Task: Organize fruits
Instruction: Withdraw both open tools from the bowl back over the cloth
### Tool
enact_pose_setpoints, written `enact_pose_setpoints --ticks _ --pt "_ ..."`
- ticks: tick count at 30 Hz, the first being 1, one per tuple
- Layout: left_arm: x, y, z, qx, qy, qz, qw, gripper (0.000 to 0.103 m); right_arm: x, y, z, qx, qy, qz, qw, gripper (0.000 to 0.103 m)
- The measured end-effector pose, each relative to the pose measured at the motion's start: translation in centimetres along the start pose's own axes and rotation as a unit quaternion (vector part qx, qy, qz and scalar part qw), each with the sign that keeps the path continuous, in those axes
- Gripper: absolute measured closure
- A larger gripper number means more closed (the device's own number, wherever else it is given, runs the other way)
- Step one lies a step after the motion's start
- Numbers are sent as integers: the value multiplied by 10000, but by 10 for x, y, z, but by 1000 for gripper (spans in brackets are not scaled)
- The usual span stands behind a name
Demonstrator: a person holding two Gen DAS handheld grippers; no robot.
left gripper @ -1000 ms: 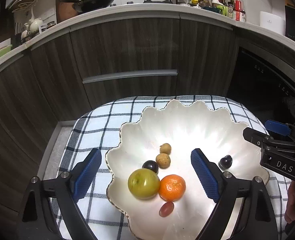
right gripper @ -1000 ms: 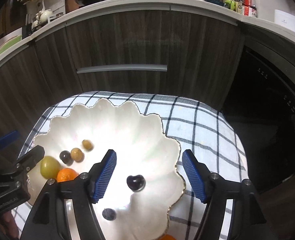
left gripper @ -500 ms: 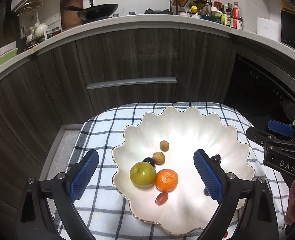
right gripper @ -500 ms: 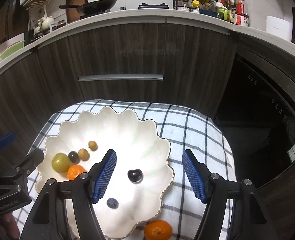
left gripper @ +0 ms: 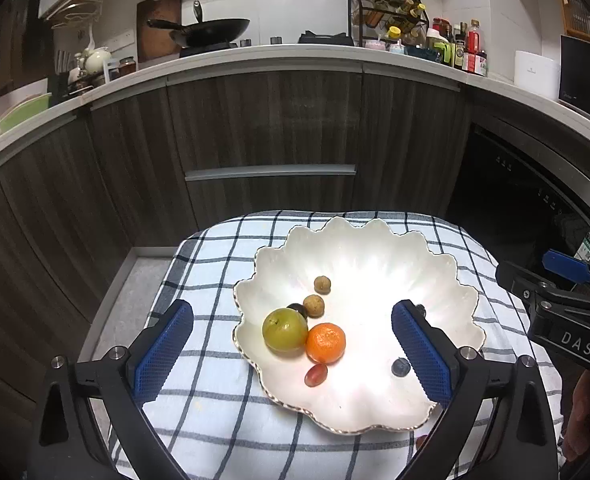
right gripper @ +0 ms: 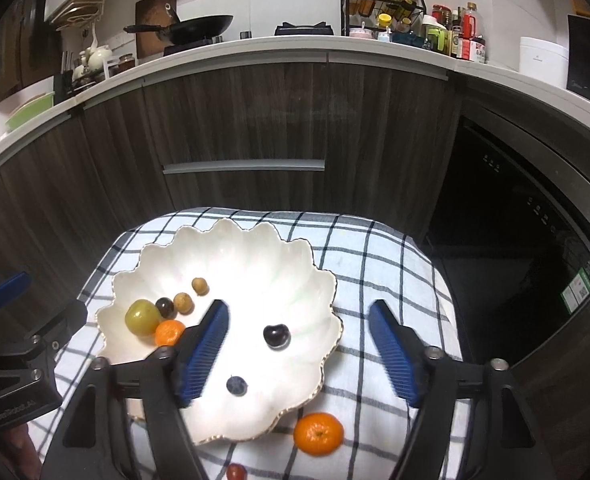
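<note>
Now both hand-held grippers hang empty over the fruit plate, jaws just widened.

Outward from the right hand-held gripper (right gripper: 297,350), gaping with nothing between its pads, a loose tangerine (right gripper: 318,433) lies on the checked cloth (right gripper: 391,256) just off the near edge of the scalloped plate (right gripper: 255,240). That fruit sits below and nearer this gripper than the left hand-held gripper (left gripper: 291,354), itself spread wide above the plated green fruit (left gripper: 284,329), so the right hand looks best placed.
</note>
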State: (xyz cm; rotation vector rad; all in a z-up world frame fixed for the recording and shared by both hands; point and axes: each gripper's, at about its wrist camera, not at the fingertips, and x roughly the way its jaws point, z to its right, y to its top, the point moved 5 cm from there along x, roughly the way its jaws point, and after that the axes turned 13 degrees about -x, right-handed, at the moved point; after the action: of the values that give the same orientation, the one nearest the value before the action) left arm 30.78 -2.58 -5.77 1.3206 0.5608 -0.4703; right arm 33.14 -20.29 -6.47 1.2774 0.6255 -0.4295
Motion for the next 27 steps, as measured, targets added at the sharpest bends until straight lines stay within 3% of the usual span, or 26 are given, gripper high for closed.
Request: enact_pose_setpoints --ticks 17,27 --pt "-22 -34 20 -213 233 -97 9995 2 -26 -27 22 -62 -57 69 9999 24" --pt "-34 -53 24 -569 423 -110 9974 2 -32 -42 20 -361 203 159 9990 24"
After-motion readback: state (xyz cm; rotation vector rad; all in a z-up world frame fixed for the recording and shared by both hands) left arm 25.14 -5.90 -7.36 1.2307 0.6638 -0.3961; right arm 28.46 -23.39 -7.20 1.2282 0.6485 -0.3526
